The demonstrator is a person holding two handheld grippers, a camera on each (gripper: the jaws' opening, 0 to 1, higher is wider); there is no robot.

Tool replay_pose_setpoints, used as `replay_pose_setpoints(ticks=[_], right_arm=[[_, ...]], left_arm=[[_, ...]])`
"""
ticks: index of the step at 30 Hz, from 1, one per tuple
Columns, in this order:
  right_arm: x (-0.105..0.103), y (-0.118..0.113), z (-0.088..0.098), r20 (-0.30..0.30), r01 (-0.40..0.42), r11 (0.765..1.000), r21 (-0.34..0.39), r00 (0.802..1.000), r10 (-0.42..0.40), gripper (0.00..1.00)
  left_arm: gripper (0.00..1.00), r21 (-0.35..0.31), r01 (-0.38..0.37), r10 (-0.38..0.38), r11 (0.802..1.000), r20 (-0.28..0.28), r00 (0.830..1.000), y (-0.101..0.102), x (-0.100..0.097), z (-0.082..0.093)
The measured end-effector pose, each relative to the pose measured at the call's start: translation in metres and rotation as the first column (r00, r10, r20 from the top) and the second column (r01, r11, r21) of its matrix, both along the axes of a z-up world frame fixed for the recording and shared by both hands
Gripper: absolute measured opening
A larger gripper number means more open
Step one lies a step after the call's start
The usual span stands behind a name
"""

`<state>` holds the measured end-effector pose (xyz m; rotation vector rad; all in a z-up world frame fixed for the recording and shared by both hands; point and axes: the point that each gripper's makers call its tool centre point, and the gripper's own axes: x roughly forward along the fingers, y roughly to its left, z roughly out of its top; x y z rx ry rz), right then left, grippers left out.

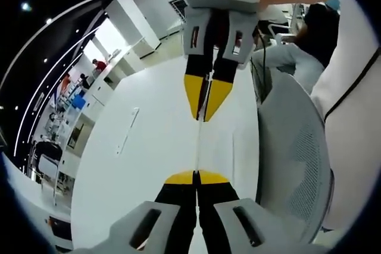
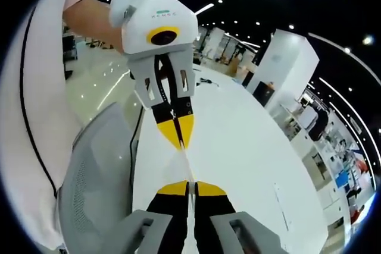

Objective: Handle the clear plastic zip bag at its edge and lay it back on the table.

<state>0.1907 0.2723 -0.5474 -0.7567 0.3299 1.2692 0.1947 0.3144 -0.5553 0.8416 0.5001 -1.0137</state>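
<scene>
Bag [image 1: 199, 141] stretched edge-on between both grippers, above the white table [image 1: 149, 147]; clear plastic shows as a thin pale line. Left gripper [image 1: 196, 178] has jaws pressed together on one edge of the bag, right gripper [image 2: 190, 188] jaws pinched on the opposite edge, yellow tips facing each other. Grey mesh chair [image 2: 98, 165] just beside the table. Person's white sleeve [image 2: 36, 87] near the chair.

A broad white bench [image 1: 155, 165] lies open beneath the hands — smooth, bare surface on most sides. A grey mesh-backed office chair [image 1: 297, 165] stands tight against one edge, and the person's white-sleeved arm [image 2: 36, 117] crowds that side too.
</scene>
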Motion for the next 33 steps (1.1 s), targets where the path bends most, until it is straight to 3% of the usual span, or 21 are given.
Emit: replay_pose_setpoints(ticks=[16, 33], right_arm=[[0.007, -0.009, 0.001, 0.004, 0.03, 1.0, -0.005, 1.0, -0.03, 0.0], [0.006, -0.011, 0.008, 0.009, 0.021, 1.0, -0.021, 1.0, -0.021, 0.0]], left_arm=[[0.0, -0.018, 0.019, -0.019, 1.0, 0.004, 1.0, -0.009, 0.003, 0.005], [0.0, -0.041, -0.017, 0.018, 0.999, 0.022, 1.0, 0.003, 0.009, 0.009]])
